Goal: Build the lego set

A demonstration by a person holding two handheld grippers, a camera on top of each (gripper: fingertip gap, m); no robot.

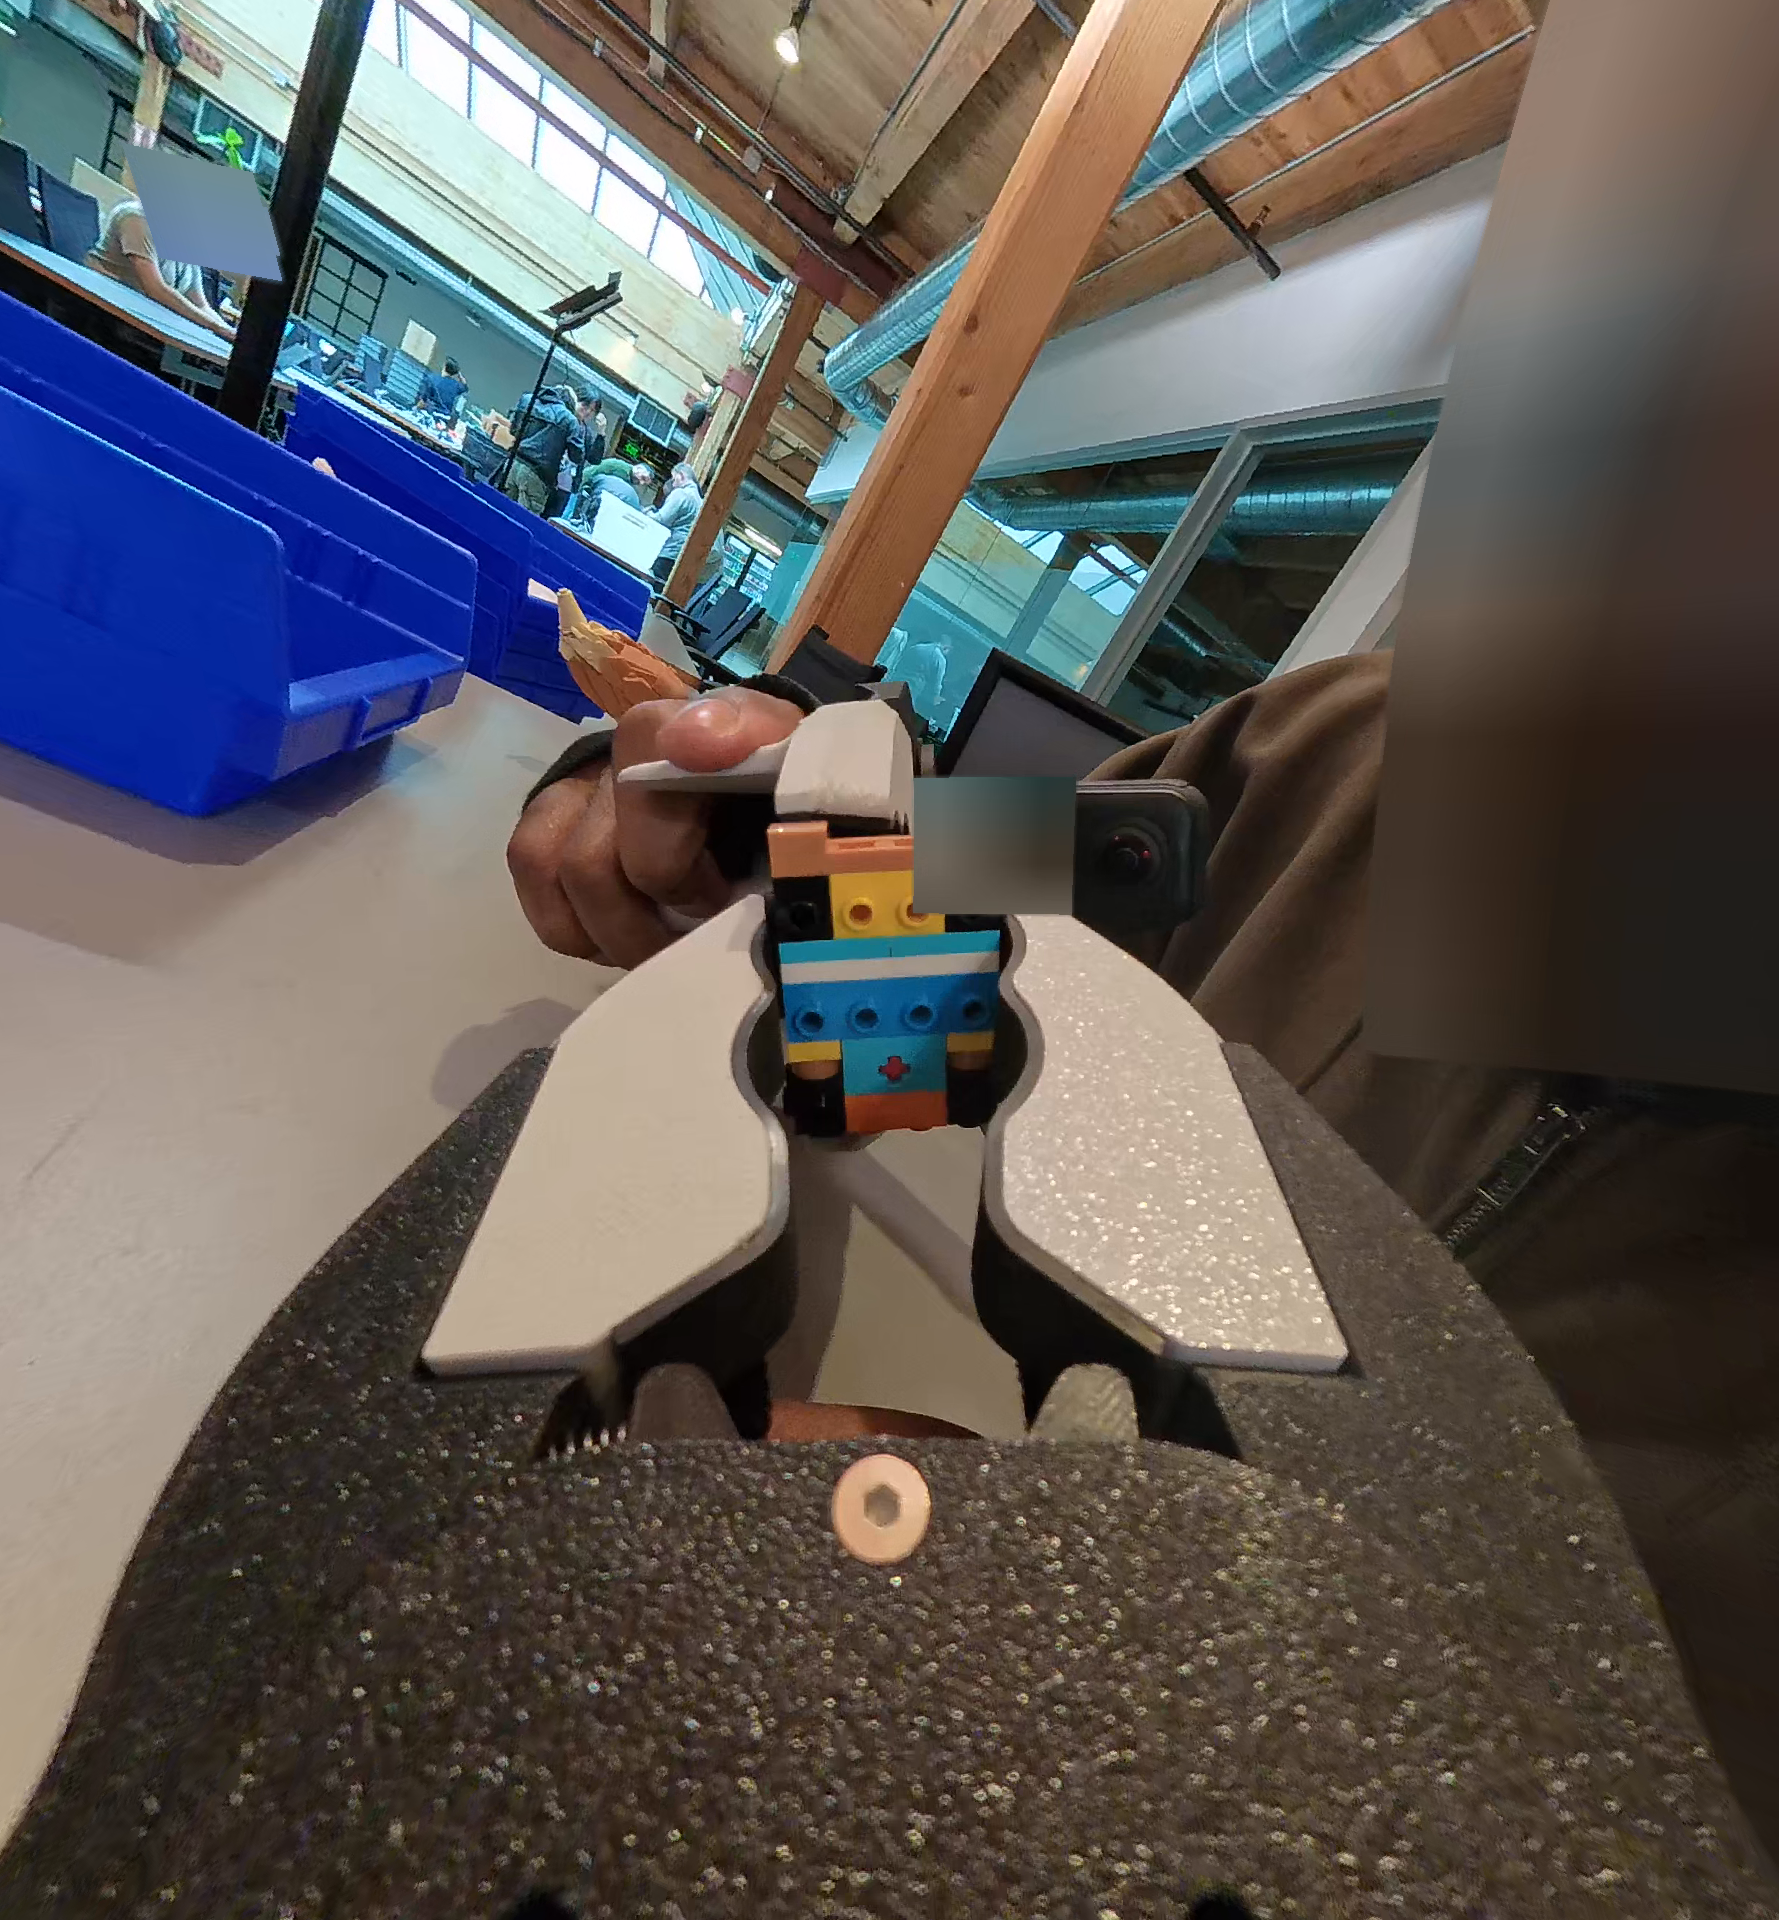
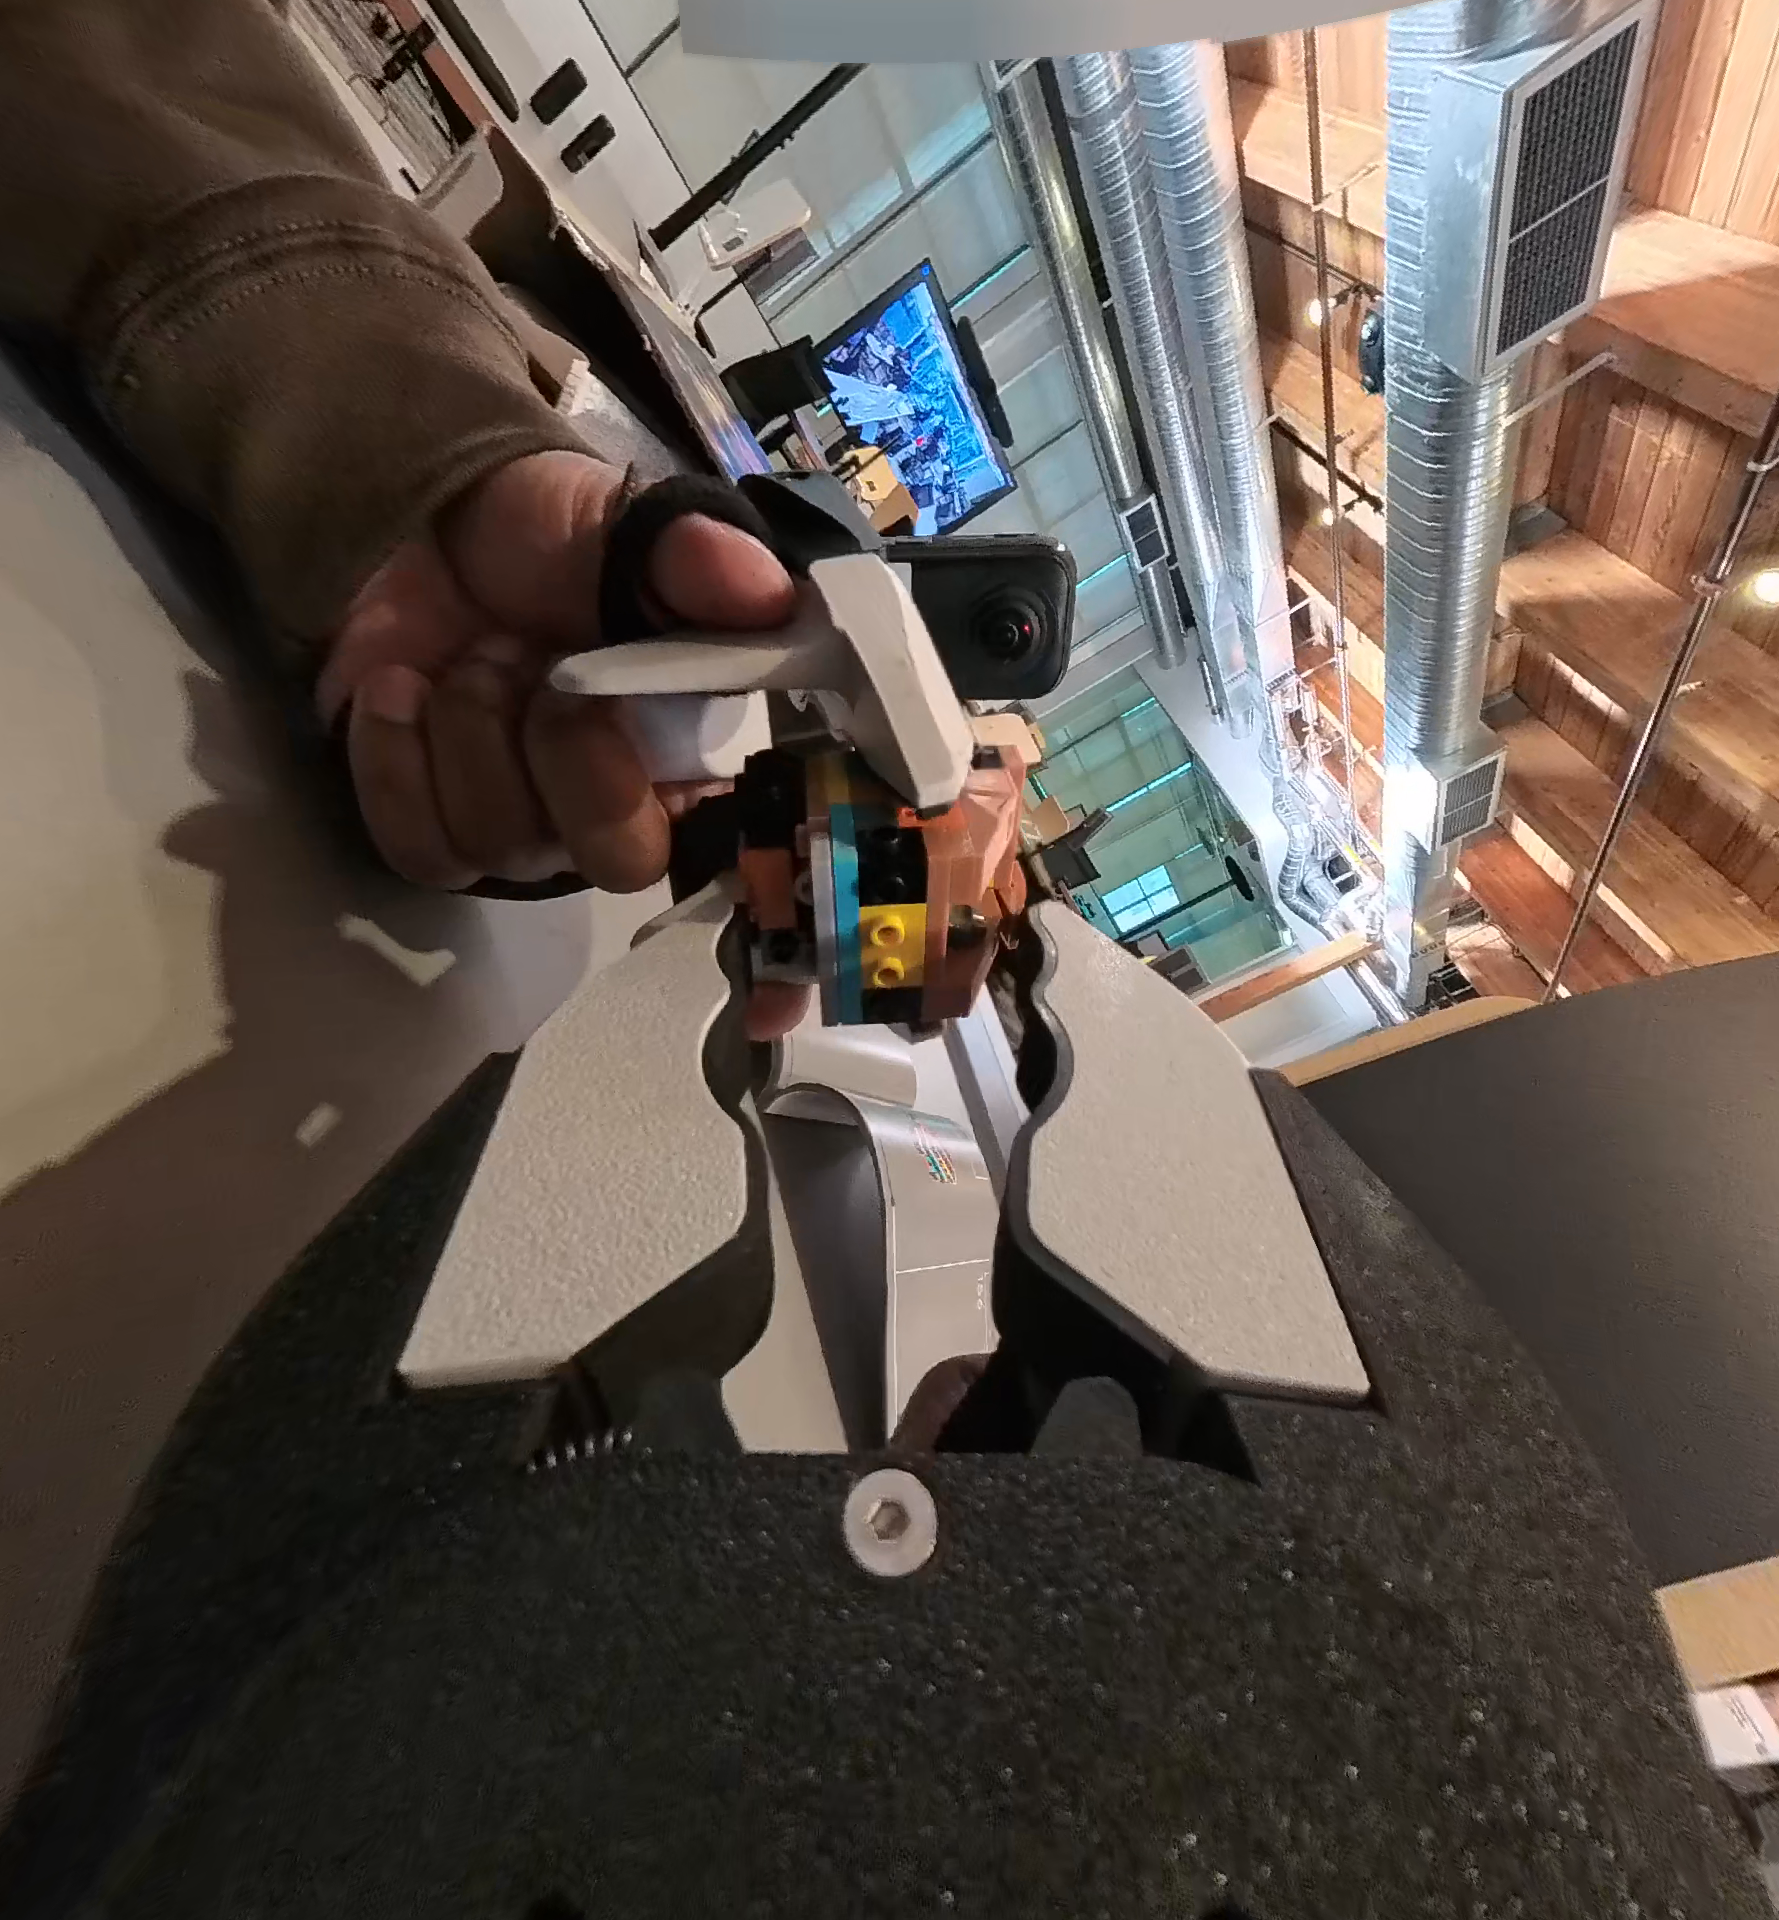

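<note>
the lego model [image 1: 890, 997] is well along: a small stack of several layers hangs in the air above the worktop [image 1: 189, 1039], with orange and black bricks at one end, a blue studded band and white stripe in the middle, yellow and black studded bricks and a tan plate at the other. the left gripper [image 1: 890, 1023] is nearly closed, its fingers pressing the model's two sides. the right gripper [image 2: 880, 961] faces it from the opposite side; in its own view the fingers flank the model's edge and the left finger seems to touch while a gap shows at the right, so i cannot tell if it grips. a brown finned piece [image 1: 620, 665] shows behind the person's hand [image 1: 604, 862]. blue bins [image 1: 189, 623] sit on the worktop, their contents hidden, so how many pieces are left is unclear.
</note>
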